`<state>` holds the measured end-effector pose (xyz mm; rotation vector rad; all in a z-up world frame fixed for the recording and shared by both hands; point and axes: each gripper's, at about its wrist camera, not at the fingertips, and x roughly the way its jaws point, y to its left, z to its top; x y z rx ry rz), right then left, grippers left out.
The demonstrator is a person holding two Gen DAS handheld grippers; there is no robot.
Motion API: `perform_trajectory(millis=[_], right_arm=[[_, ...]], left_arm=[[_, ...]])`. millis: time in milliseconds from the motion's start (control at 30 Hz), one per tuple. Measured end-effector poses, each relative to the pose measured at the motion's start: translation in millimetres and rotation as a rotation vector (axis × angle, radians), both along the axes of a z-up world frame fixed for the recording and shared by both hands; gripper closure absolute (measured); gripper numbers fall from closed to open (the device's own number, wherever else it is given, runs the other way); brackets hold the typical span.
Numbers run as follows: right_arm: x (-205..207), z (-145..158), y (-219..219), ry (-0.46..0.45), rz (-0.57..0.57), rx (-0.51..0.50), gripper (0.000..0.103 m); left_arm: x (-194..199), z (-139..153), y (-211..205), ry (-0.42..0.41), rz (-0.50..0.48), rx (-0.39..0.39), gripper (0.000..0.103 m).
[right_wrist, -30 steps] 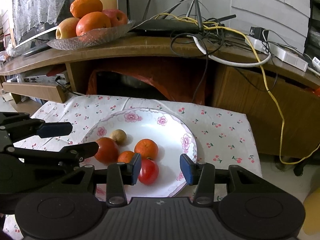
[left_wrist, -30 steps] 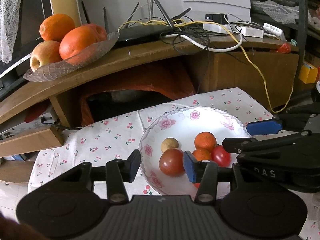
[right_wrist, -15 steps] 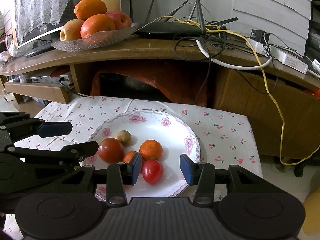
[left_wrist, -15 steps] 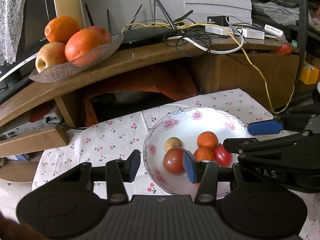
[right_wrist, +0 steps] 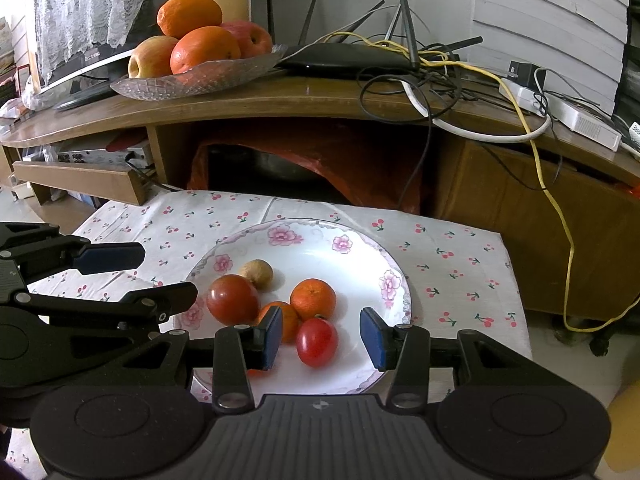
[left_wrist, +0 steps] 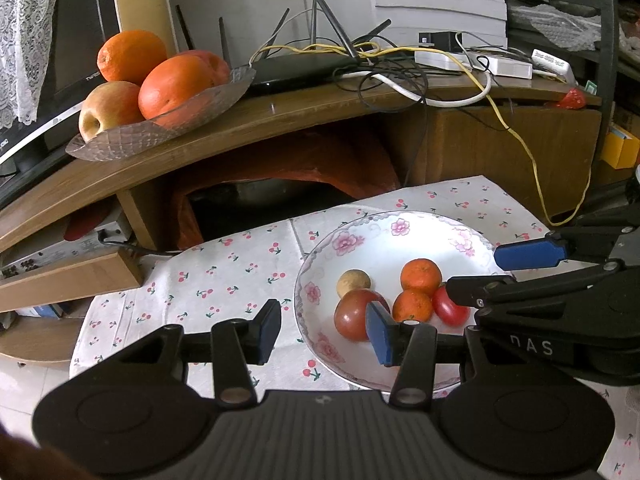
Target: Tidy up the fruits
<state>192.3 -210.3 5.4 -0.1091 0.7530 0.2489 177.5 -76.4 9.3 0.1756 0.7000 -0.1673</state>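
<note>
Left gripper [left_wrist: 322, 330]: jaws spread, nothing between the pads, held above the plate's left rim. Right gripper [right_wrist: 318, 338]: jaws spread, held above the small red tomato [right_wrist: 317, 342] without contact. The flowered plate [right_wrist: 362, 364] lies on a cherry-print cloth [right_wrist: 448, 264] and holds two tomatoes, two small oranges [right_wrist: 313, 298] and a brown fruit [right_wrist: 257, 273]. Beyond, on the wooden shelf [right_wrist: 304, 100], a glass dish [right_wrist: 200, 80] holds oranges and apples.

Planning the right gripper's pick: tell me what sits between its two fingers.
In the right wrist view, the right gripper hangs open over the floral plate, and the small red tomato shows in the gap, touching neither pad.
</note>
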Motion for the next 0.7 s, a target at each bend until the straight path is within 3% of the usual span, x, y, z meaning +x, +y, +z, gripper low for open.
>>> perform_trajectory(millis=[700], right_arm=[[-3,-1,10,0.006,0.017,-0.004,0.060]], left_arm=[[-5,-1,9,0.009,0.014,0.006,0.051]])
